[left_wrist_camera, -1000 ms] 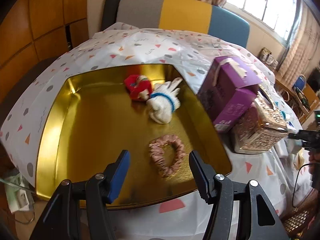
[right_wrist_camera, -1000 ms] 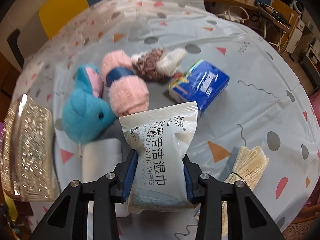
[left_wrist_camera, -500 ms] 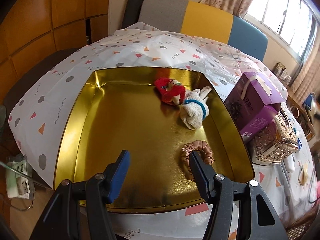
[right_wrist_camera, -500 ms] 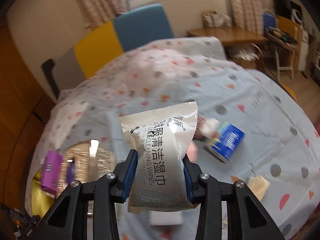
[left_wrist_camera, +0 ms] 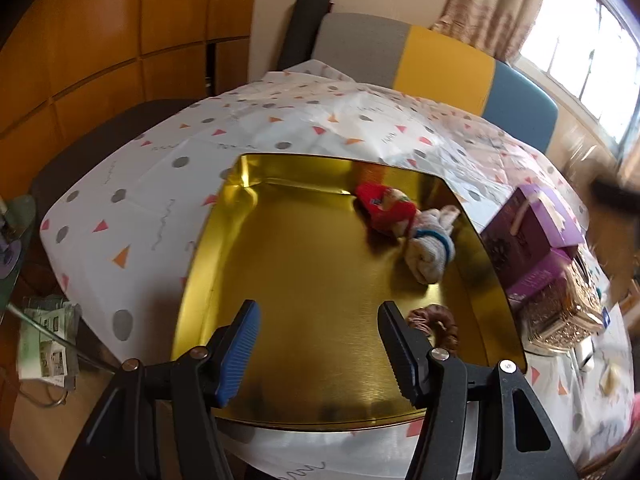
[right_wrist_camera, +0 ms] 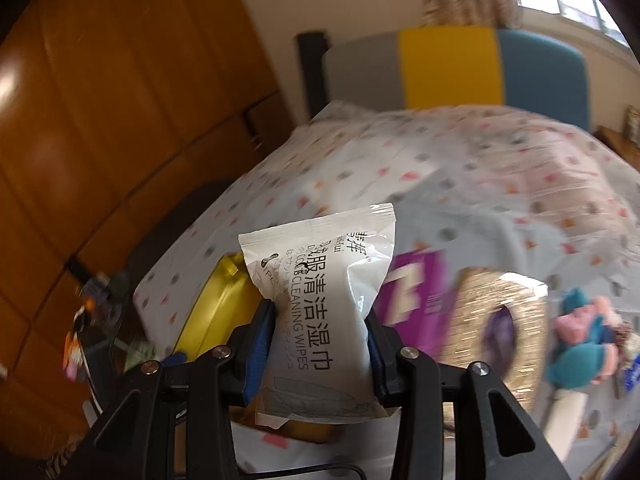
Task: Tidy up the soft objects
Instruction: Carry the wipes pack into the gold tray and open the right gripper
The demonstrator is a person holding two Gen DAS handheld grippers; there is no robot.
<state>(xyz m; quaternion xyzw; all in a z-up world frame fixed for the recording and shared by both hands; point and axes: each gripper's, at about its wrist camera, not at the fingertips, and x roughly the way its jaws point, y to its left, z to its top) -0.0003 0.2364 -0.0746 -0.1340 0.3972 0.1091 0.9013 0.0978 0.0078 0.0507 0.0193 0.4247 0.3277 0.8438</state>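
Observation:
A gold metal tray (left_wrist_camera: 208, 256) lies on the spotted tablecloth. Inside it are a red soft toy (left_wrist_camera: 386, 206), a white sock bundle with a blue band (left_wrist_camera: 430, 246) and a brown scrunchie (left_wrist_camera: 438, 322). My left gripper (left_wrist_camera: 318, 330) hovers over the tray's near part, open, nothing between its fingers. In the right wrist view my right gripper (right_wrist_camera: 318, 338) is shut on a white pack of cleaning wipes (right_wrist_camera: 320, 276), held up in the air. The gold tray (right_wrist_camera: 218, 300) shows behind the pack, low on the left. A blue plush toy (right_wrist_camera: 580, 356) and pink yarn (right_wrist_camera: 576, 326) lie blurred at the far right.
A purple box (left_wrist_camera: 532, 236) and a glittery gold box (left_wrist_camera: 568, 316) stand just right of the tray. A grey, yellow and blue chair back (left_wrist_camera: 440, 64) stands behind the table. Wood panelling (left_wrist_camera: 100, 40) fills the left. Papers (left_wrist_camera: 44, 344) lie below the table's left edge.
My right gripper has swung up and leftward with the wipes pack, away from the plush toys and toward the tray side. My left gripper drifted left over the tray, still open.

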